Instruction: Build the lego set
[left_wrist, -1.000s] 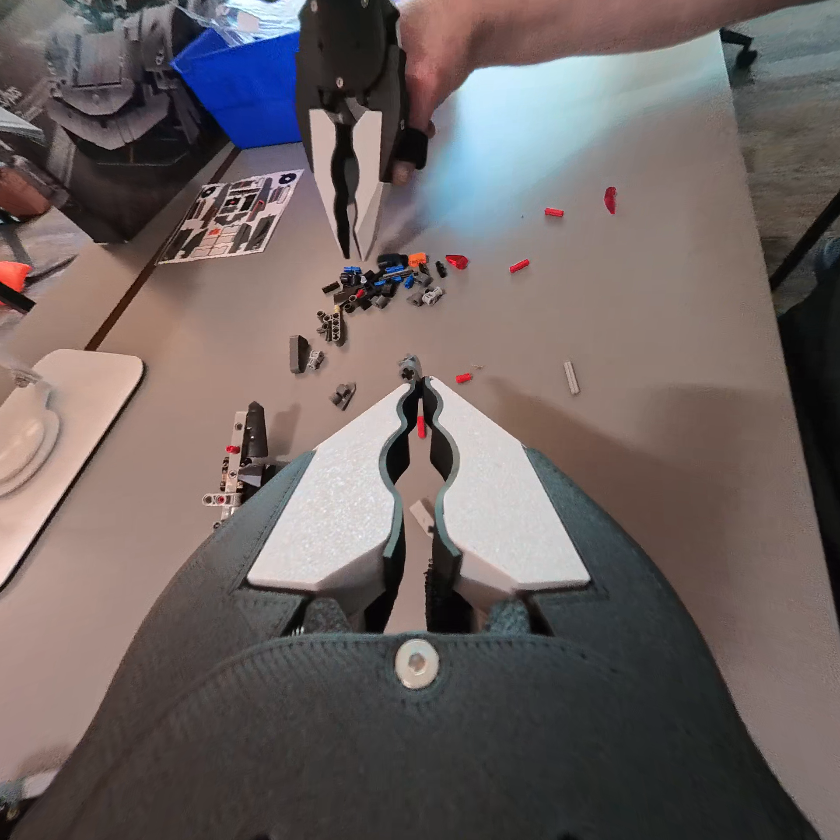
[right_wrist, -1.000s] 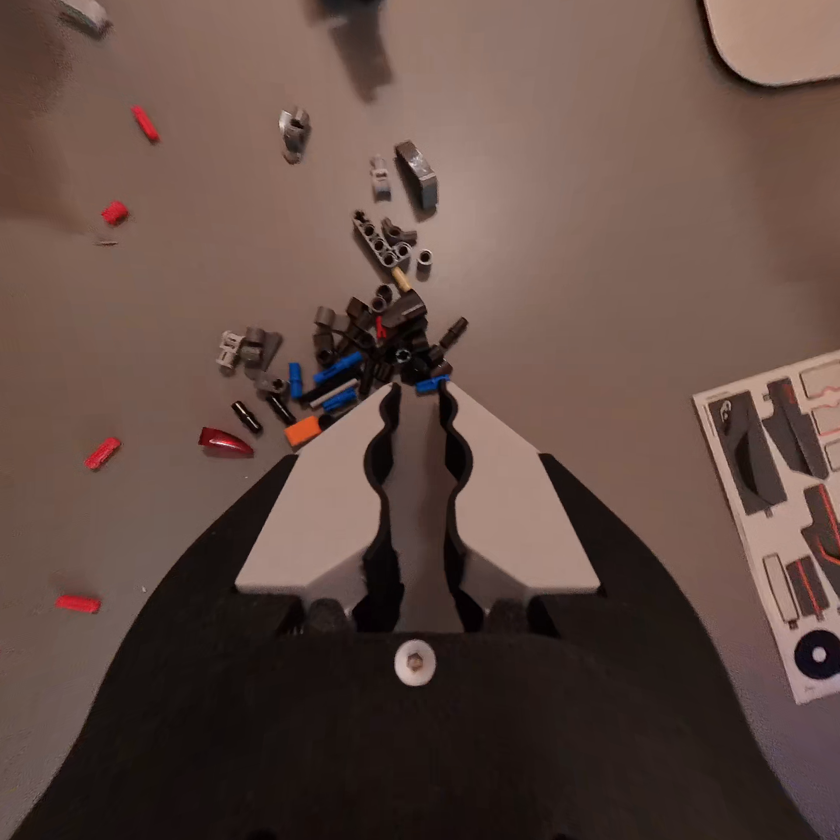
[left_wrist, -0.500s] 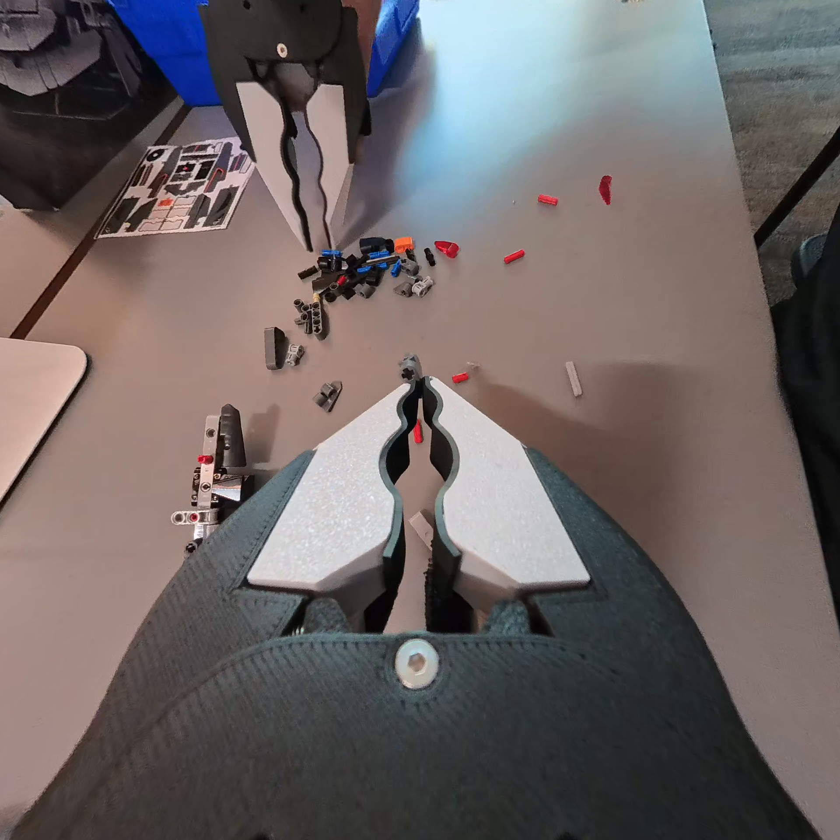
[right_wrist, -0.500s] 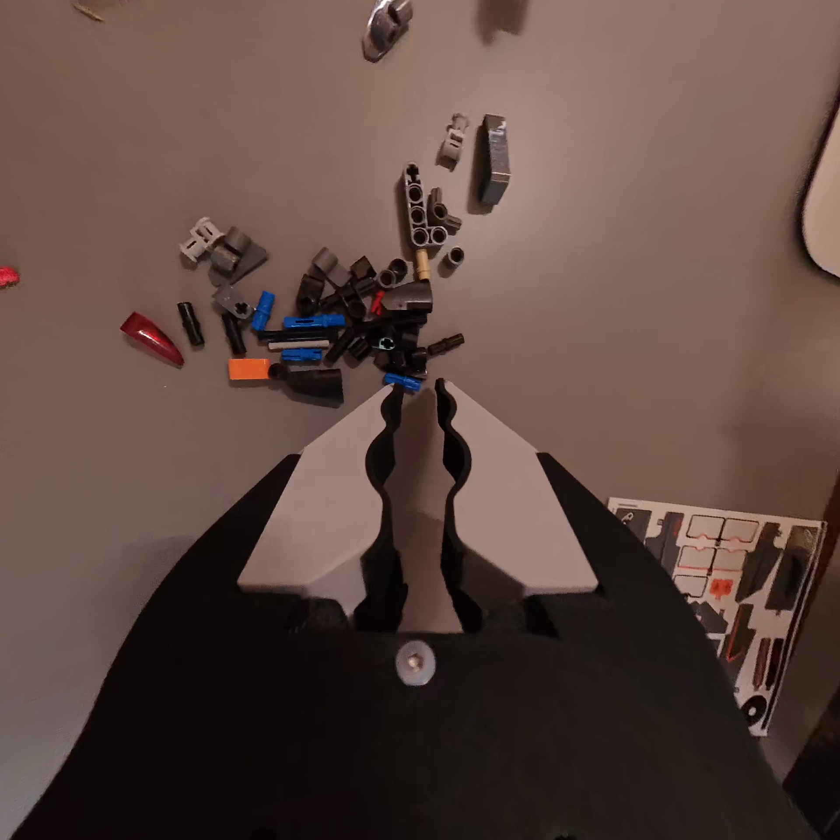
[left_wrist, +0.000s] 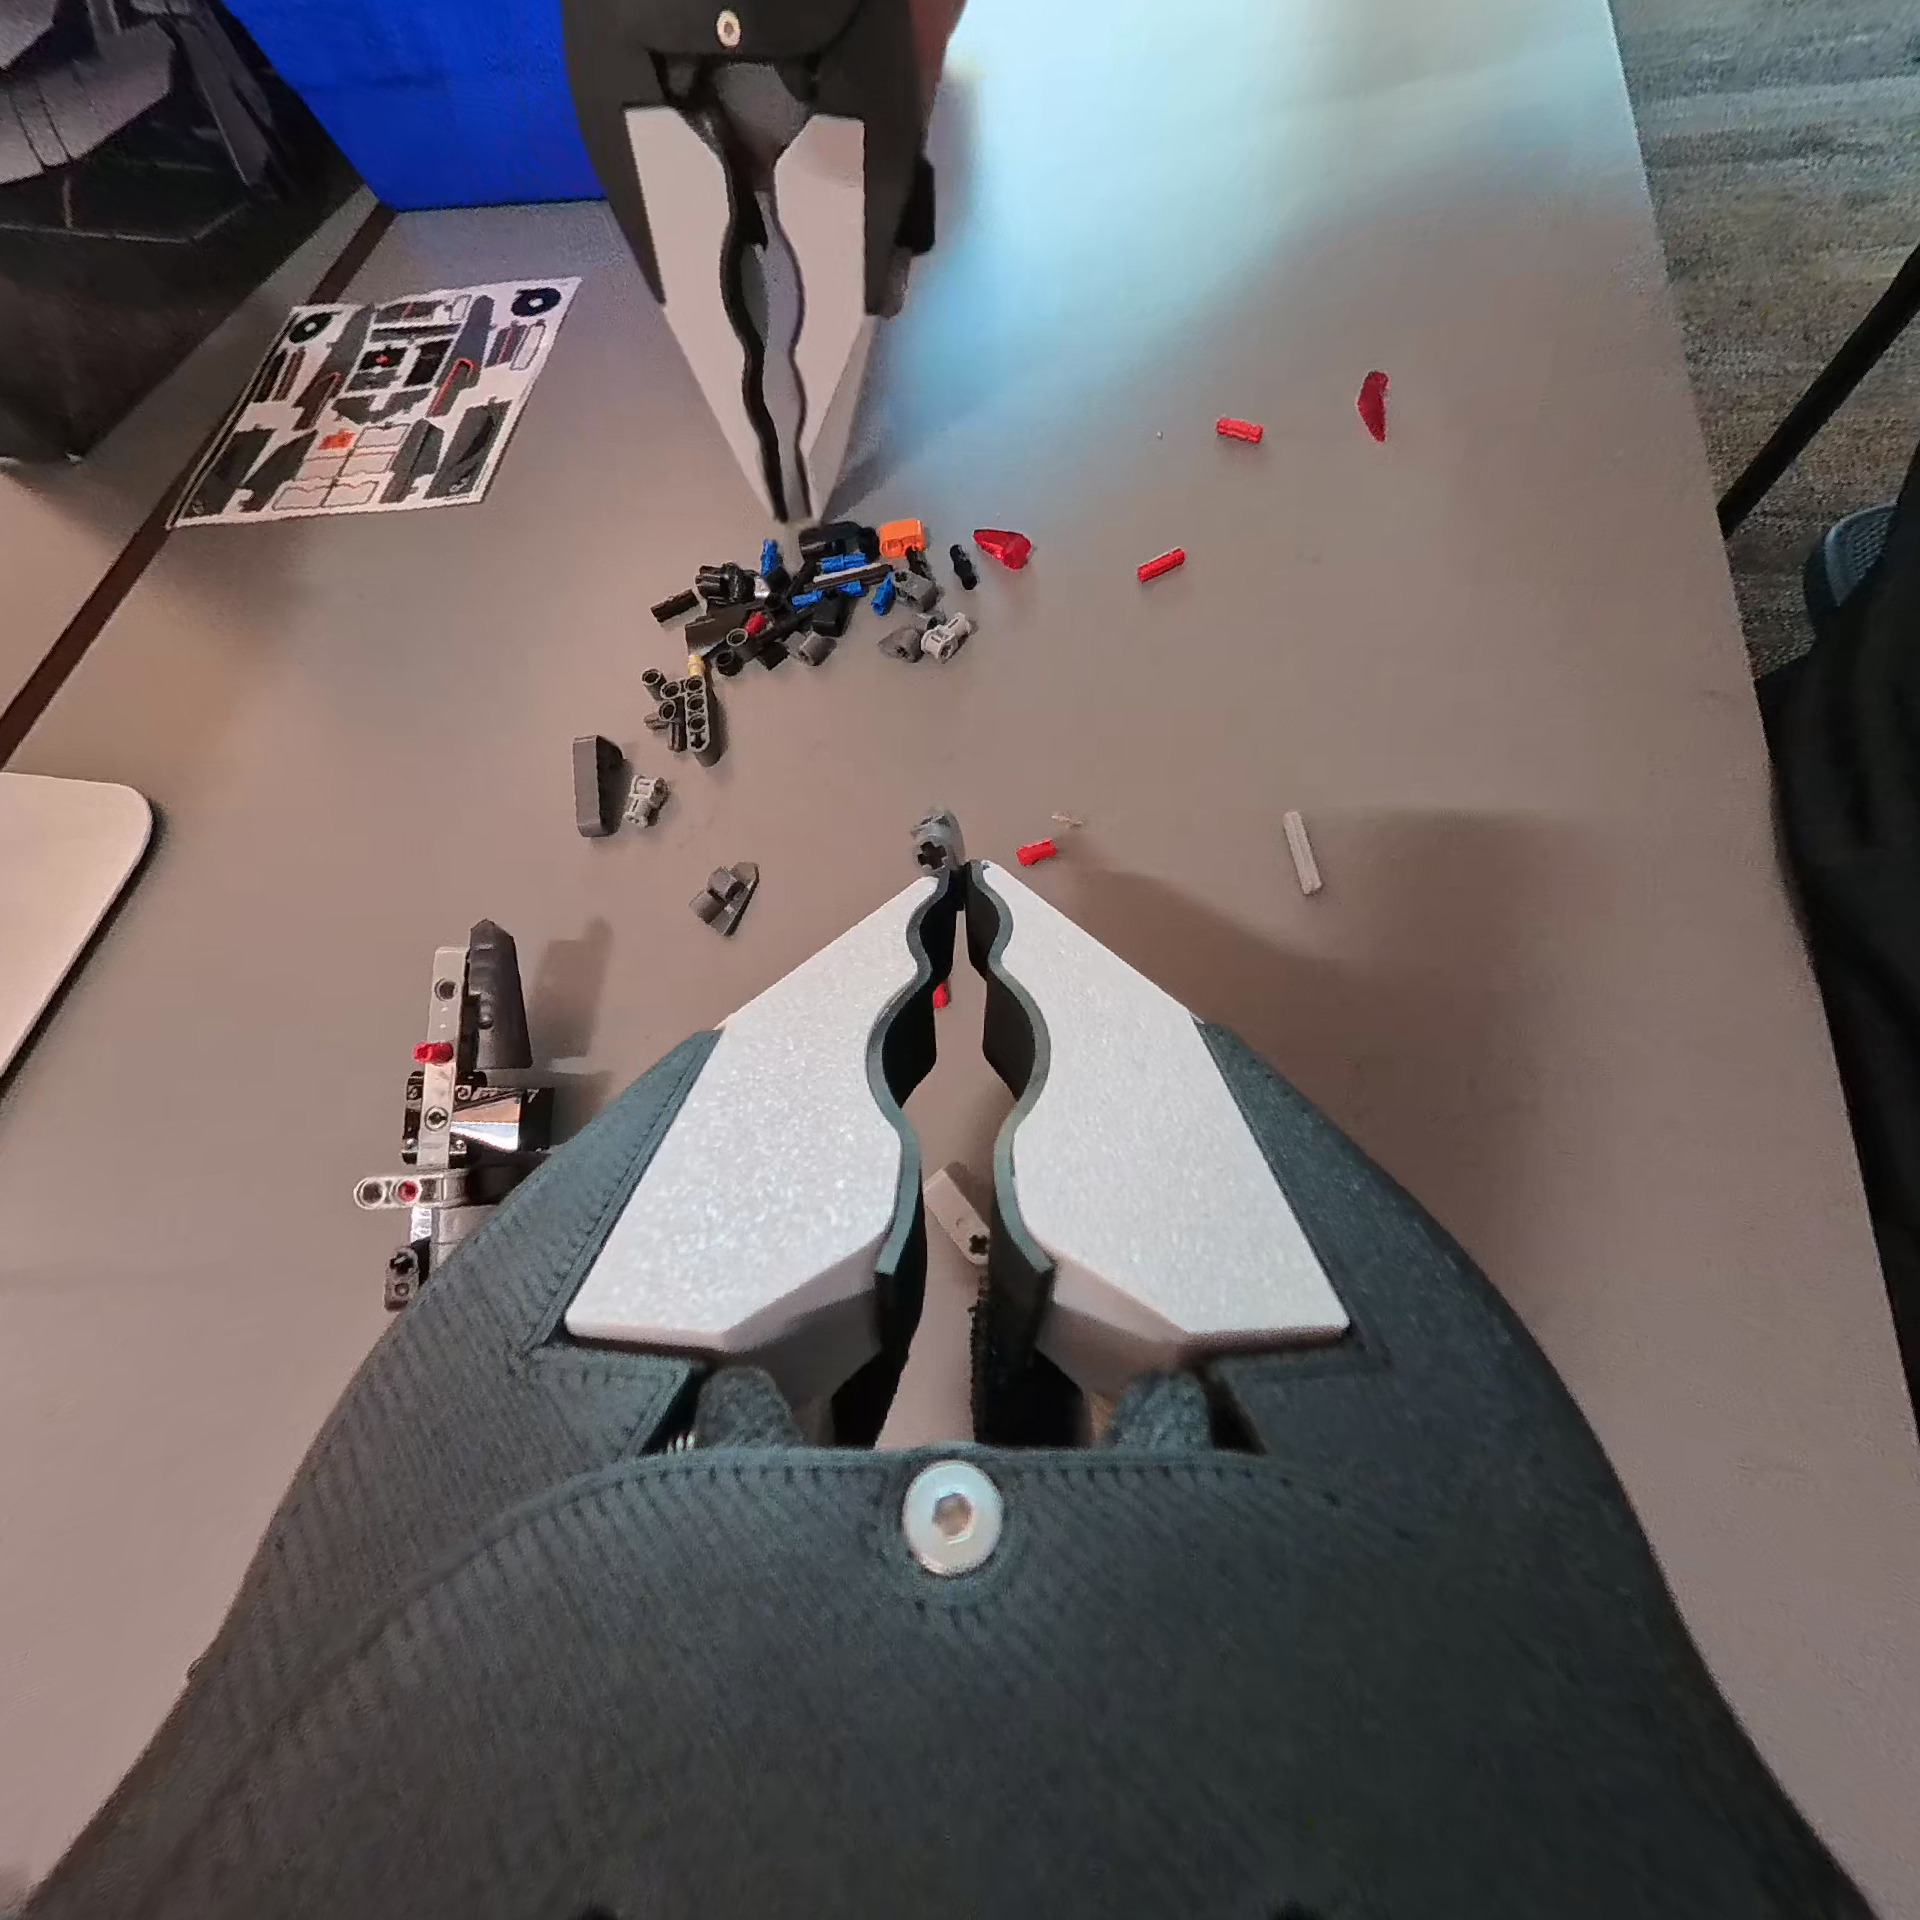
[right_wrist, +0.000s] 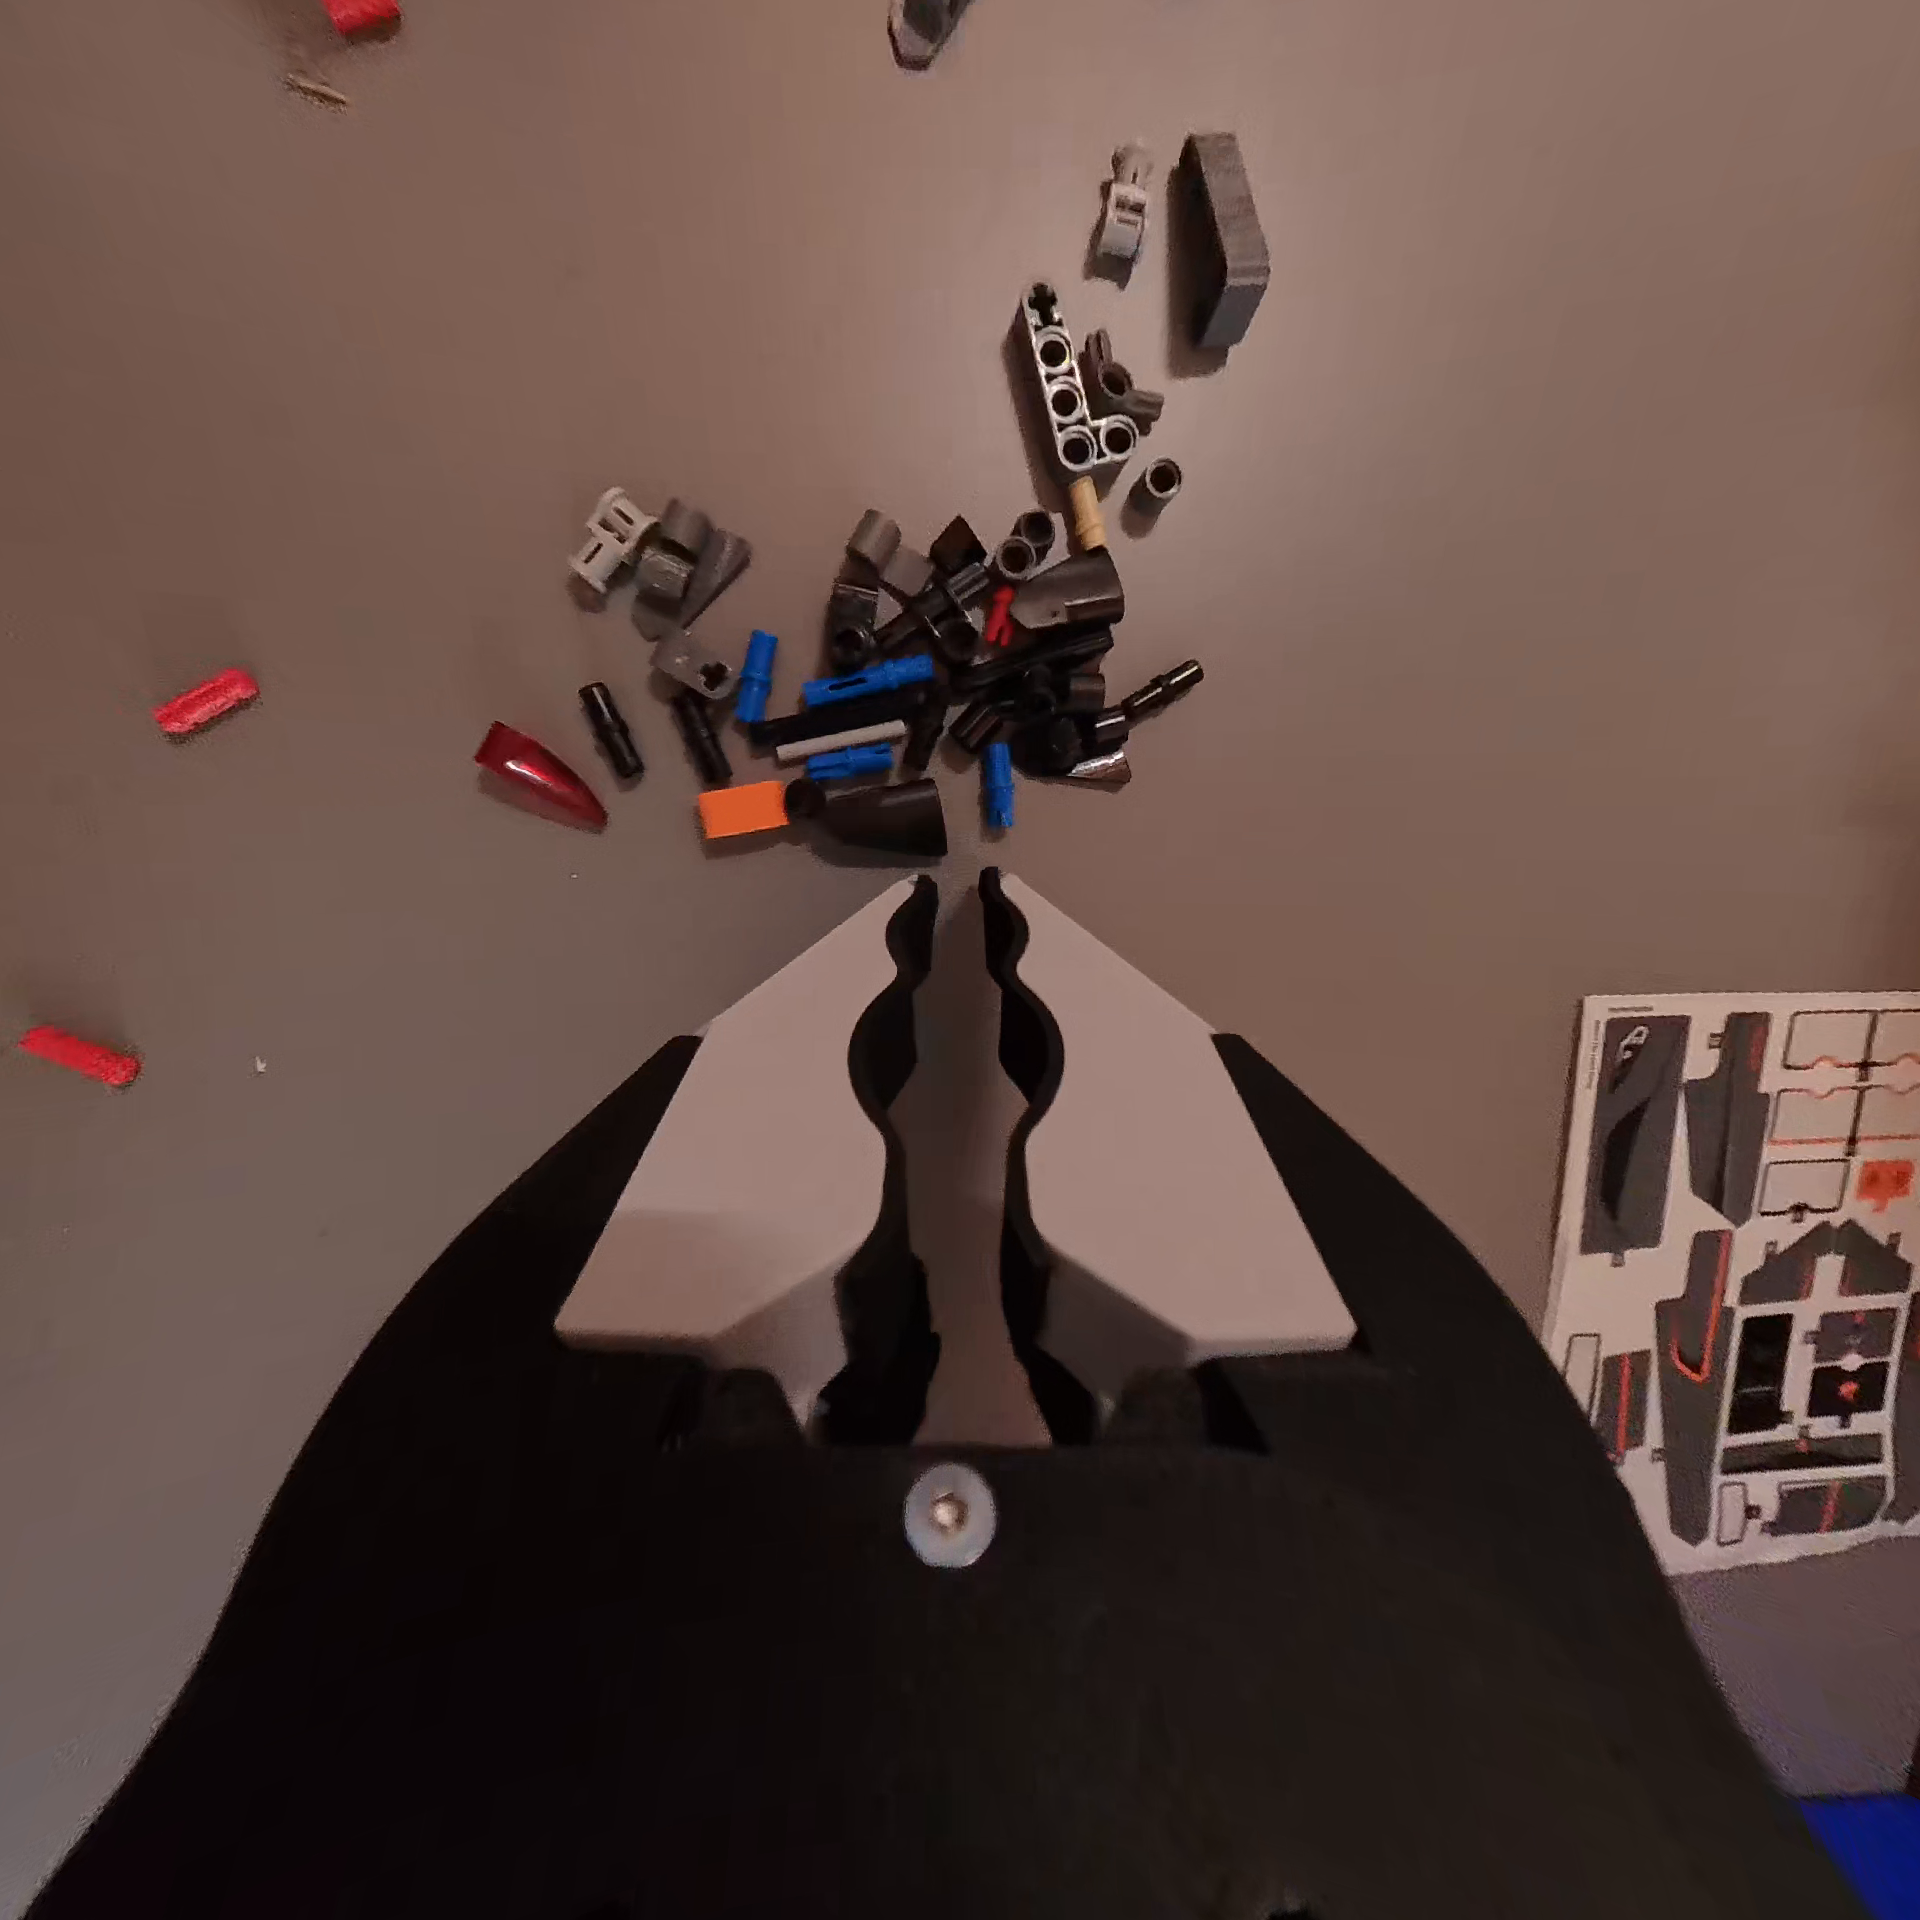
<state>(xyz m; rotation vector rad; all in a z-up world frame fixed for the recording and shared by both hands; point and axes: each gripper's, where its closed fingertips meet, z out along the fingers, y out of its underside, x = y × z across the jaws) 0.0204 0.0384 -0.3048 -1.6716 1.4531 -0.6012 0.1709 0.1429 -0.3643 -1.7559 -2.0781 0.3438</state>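
A pile of small black, grey and blue lego pieces (right_wrist: 935, 675) lies on the grey table (left_wrist: 1403, 1195); it also shows in the left wrist view (left_wrist: 810, 592). My right gripper (right_wrist: 958, 883) hovers just short of the pile, near a blue pin (right_wrist: 997, 784). Its jaws stand a narrow gap apart with nothing between them. It shows from the front in the left wrist view (left_wrist: 795, 509). My left gripper (left_wrist: 958, 878) is shut on a small grey connector (left_wrist: 935, 840) with a red pin (left_wrist: 940, 995). A part-built grey and black assembly (left_wrist: 468, 1091) lies to its left.
A sticker sheet (left_wrist: 384, 405) lies at the far left, also in the right wrist view (right_wrist: 1766, 1278). A blue bin (left_wrist: 447, 94) stands behind it. Red pins (left_wrist: 1161, 564) and a grey axle (left_wrist: 1301, 852) are scattered to the right. A white pad (left_wrist: 52, 883) lies at the left edge. The tips of one gripper are about 20 cm away from the tips of the other. From the left gripper's tips to the grey axle (left_wrist: 1301, 852) is close to 10 cm.
My right gripper has turned, pulled back to the pile's near edge, and its jaws have narrowed. My left gripper still holds the grey connector and has shifted slightly.
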